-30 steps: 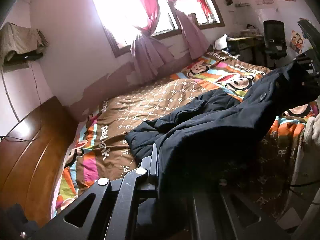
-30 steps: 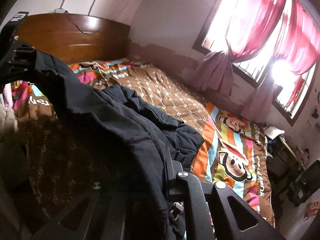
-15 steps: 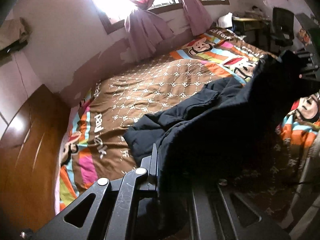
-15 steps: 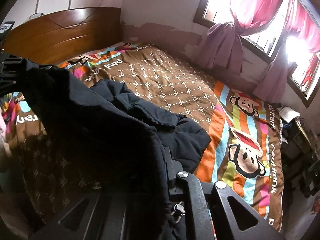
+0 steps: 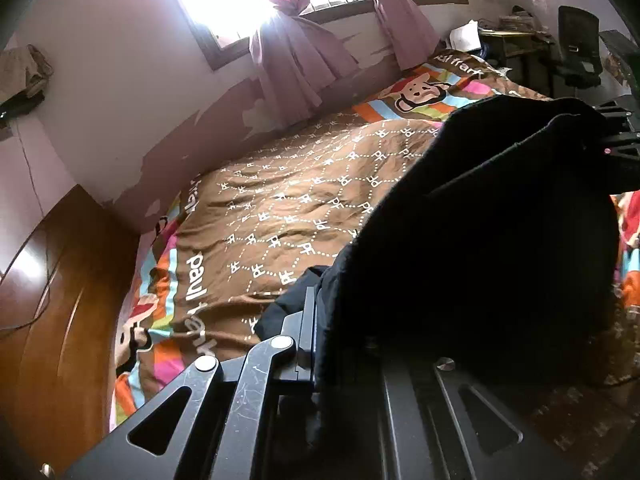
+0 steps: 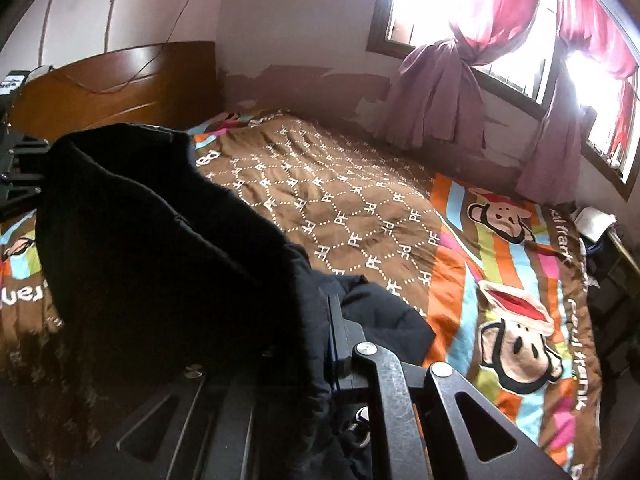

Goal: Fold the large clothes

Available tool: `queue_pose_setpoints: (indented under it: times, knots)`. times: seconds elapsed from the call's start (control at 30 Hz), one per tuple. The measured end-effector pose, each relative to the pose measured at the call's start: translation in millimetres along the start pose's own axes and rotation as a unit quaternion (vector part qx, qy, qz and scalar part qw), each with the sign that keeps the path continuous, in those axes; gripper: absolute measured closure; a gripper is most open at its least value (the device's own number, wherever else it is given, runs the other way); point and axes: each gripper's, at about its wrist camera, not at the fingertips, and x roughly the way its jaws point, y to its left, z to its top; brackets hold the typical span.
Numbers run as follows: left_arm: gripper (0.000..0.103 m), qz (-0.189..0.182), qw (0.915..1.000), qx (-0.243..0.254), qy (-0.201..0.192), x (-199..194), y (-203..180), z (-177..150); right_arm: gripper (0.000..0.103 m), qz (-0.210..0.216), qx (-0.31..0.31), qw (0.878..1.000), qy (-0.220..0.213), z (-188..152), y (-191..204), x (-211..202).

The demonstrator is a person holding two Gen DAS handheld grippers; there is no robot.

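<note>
A bedroom with a window and pink curtains (image 6: 440, 92), its bed covered by a brown cartoon-monkey quilt (image 5: 304, 200). The left tongs (image 5: 320, 344) and right tongs (image 6: 324, 344) are each clamped narrowly on an edge of the dark jacket (image 5: 480, 260), which hangs lifted between them above the quilt's near side.

Left tongs (image 5: 320, 320): jaws closed, pinching dark fabric, pointed forward and tilted downward; in the right wrist view they show at the far left edge (image 6: 20, 168), raised. Right tongs (image 6: 330, 328): jaws closed likewise on dark fabric, same downward tilt; in the left wrist view they show at the far right edge (image 5: 618, 140).
</note>
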Motion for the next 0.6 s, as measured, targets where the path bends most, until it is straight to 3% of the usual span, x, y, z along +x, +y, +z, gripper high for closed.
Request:
queue_pose_setpoints:
  times: [0.27, 0.4, 0.6]
  knots:
    - [0.099, 0.002, 1.0, -0.001, 0.009, 55.4, 11.7, -7.5, 0.095, 0.0, -0.017, 1.0, -0.002, 2.9, -8.7, 58.8]
    - [0.098, 0.02, 0.9994, 0.017, 0.023, 82.2, 12.2, -6.5, 0.095, -0.008, -0.023, 1.0, 0.019, 8.1, -9.6, 91.4]
    - [0.098, 0.026, 0.9982, 0.005, 0.054, 120.1, 17.4, -7.5, 0.095, -0.027, -0.037, 0.997, 0.055, 20.5, -8.9, 135.4]
